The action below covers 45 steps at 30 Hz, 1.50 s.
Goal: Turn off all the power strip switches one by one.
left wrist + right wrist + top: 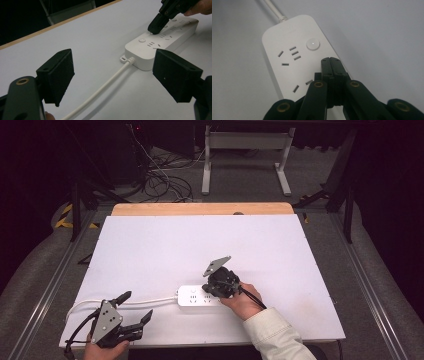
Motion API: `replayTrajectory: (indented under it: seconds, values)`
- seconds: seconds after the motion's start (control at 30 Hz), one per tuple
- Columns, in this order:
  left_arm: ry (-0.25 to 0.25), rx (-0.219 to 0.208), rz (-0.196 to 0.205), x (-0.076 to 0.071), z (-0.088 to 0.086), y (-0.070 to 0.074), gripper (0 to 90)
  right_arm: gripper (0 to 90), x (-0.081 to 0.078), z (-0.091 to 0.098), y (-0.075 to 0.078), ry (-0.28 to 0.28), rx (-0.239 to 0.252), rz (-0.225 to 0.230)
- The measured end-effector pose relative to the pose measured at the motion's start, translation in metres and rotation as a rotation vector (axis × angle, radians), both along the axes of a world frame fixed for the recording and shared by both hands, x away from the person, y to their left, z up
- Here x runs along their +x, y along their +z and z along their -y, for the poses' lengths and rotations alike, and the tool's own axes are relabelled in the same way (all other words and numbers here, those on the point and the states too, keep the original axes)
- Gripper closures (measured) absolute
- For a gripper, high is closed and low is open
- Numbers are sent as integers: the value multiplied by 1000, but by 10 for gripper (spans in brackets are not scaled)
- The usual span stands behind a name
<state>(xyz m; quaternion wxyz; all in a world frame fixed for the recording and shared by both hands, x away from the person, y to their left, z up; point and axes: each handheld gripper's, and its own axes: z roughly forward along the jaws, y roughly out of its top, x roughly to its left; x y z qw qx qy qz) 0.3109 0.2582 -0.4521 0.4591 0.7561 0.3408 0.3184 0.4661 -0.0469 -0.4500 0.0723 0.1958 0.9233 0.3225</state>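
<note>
Lying at lower centre, the power strip point(199, 296) is looking light, rigid and slick, best pinched across its long sides, while the right gripper point(332, 62), jaws pressed together, is hovering beside its button point(313, 44).

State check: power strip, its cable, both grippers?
power strip: flat on the table, sockets face up, nothing plugged into the sockets in view.
round button: small light dot at its centre.
cable: attached to the strip's end, lying on the table.
left gripper: open, empty.
right gripper: shut, tips over the strip beside the button.
</note>
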Motion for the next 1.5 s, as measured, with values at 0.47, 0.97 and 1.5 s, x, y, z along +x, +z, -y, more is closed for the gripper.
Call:
replayTrajectory:
  seconds: [0.47, 0.97, 1.5]
  values:
    - [-4, 2, 2, 1, 0, 0, 181, 900, -13, 14, 35, 31, 197, 90]
    - [-4, 2, 0, 1, 0, 0, 181, 900, -11, -24, 19, 94, 172, 58]
    - [-5, 4, 2, 1, -1, 0, 181, 900, -3, -33, 4, 68, 112, 28]
